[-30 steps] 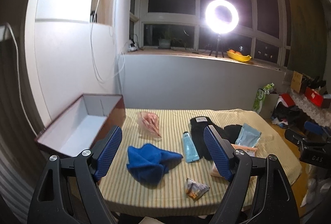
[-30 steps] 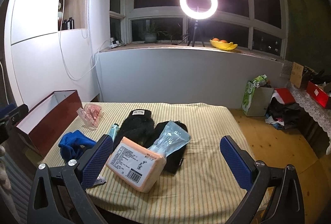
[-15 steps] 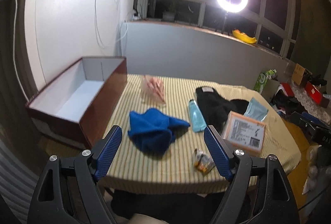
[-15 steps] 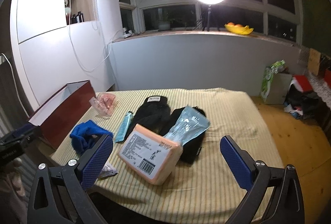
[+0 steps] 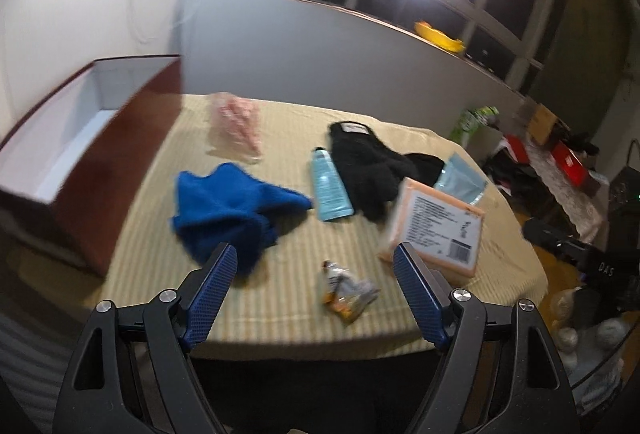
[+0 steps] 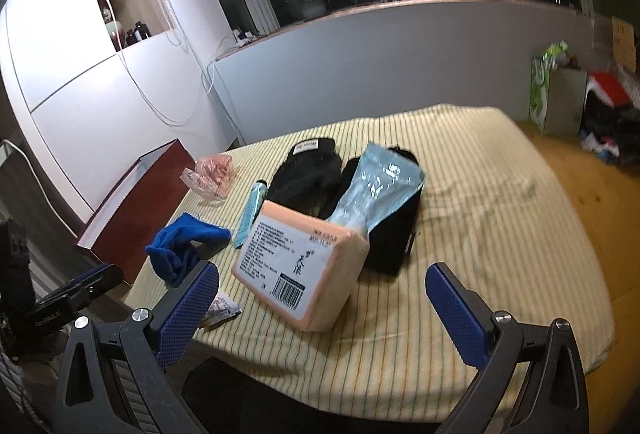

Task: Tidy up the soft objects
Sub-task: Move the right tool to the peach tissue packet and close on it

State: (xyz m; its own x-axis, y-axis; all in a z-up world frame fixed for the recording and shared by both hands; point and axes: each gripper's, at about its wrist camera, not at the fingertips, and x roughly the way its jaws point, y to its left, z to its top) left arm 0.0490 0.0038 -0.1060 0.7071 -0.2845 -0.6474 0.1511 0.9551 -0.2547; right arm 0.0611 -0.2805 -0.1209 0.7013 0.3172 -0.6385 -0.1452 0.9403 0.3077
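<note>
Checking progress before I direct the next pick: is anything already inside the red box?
No. In the left wrist view the red box shows only its bare white interior, while the blue cloth lies on the striped table beside it.

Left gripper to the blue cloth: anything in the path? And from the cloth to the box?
Nothing visible blocks either. The open left gripper faces the blue cloth across bare tablecloth; the small snack wrapper lies off to the right. The open box stands left of the cloth, nothing between them.

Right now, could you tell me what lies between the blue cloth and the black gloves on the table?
A light blue tube lies between the blue cloth and the black gloves, lengthwise beside the gloves; the left wrist view shows this most clearly.
</note>
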